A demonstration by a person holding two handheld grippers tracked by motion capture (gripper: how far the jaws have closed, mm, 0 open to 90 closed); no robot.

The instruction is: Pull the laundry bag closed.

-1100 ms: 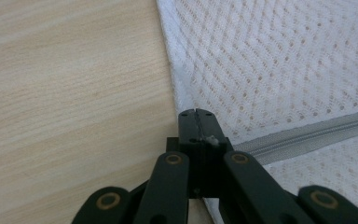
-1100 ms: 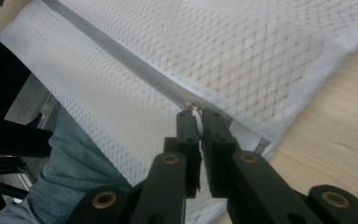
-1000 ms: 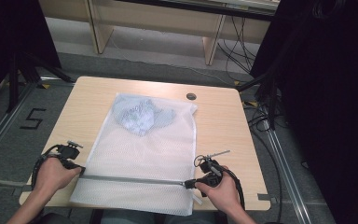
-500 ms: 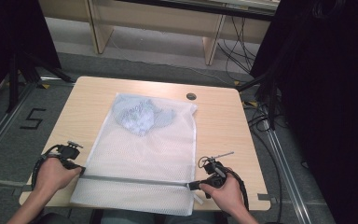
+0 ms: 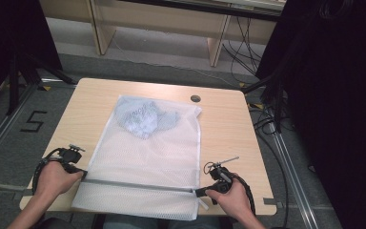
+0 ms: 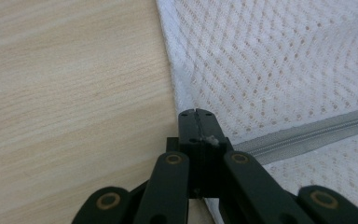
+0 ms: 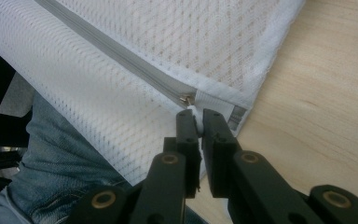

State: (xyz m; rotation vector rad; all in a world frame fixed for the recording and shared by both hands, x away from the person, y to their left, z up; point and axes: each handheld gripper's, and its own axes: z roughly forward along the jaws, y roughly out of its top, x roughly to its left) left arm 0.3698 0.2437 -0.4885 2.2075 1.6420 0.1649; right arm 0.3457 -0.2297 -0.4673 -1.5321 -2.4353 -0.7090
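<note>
Bag: white mesh laundry bag, flat on the wooden table, near end hanging over the table edge toward the person
Weave: fine diamond mesh, wood grain showing through a single layer, plain white hem along the edges
Contents: bundle of pale blue-grey cloth bunched in the far end, well apart from both grippers
Zipper: grey zipper crossing the bag near its near end, closed along its visible length, stretched between the two grippers
Slider: small metal zipper slider at the end of the track, just beyond the right jaw tips, beside a white fabric tab
Left gripper: jaws pressed together, pinching the bag's side hem right at the zipper's end, bare table to one side
Right gripper: jaws nearly together, only a thin gap, nipping a white pull tab just behind the slider
Hands: left hand and right hand at opposite ends of the zipper
</note>
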